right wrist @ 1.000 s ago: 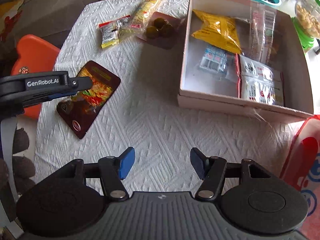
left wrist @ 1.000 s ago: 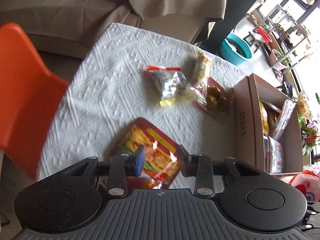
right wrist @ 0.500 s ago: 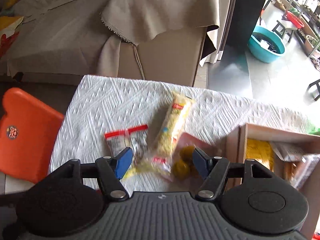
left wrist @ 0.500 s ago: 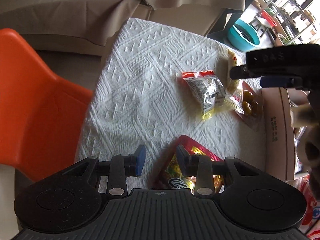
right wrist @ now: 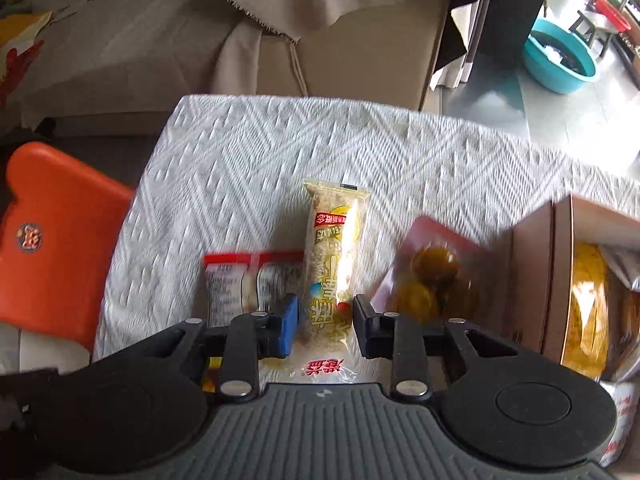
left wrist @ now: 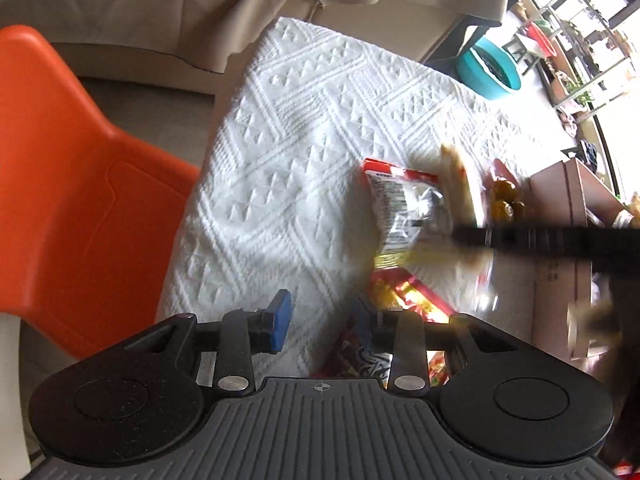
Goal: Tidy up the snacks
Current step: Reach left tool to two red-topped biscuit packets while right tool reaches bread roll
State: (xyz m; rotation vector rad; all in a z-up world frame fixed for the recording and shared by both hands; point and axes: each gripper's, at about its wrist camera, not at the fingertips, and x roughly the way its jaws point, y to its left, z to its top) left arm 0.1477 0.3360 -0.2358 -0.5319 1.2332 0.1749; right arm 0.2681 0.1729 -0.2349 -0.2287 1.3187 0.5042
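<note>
A long yellow snack packet (right wrist: 334,248) lies on the white tablecloth (right wrist: 280,152) between the fingers of my right gripper (right wrist: 326,320). Its jaws are closing and the pads meet the packet's sides. Left of it lies a silver packet with a red top (right wrist: 248,280), and to its right a pink packet of round yellow-green fruits (right wrist: 432,276). In the left wrist view my left gripper (left wrist: 322,316) stands open over bare cloth, its right finger above the edge of a red foil snack packet (left wrist: 408,304). The right gripper (left wrist: 540,236) crosses that view as a blurred black bar.
A cardboard box (right wrist: 532,272) with several snack packets inside stands at the table's right side. An orange chair (left wrist: 60,180) is close to the left table edge. A beige covered sofa (right wrist: 160,40) sits behind, and a teal basin (right wrist: 560,60) is on the floor.
My right gripper swung from the table's near side over to the far packets, came down around the long yellow one and narrowed. My left gripper drifted left off the red packet.
</note>
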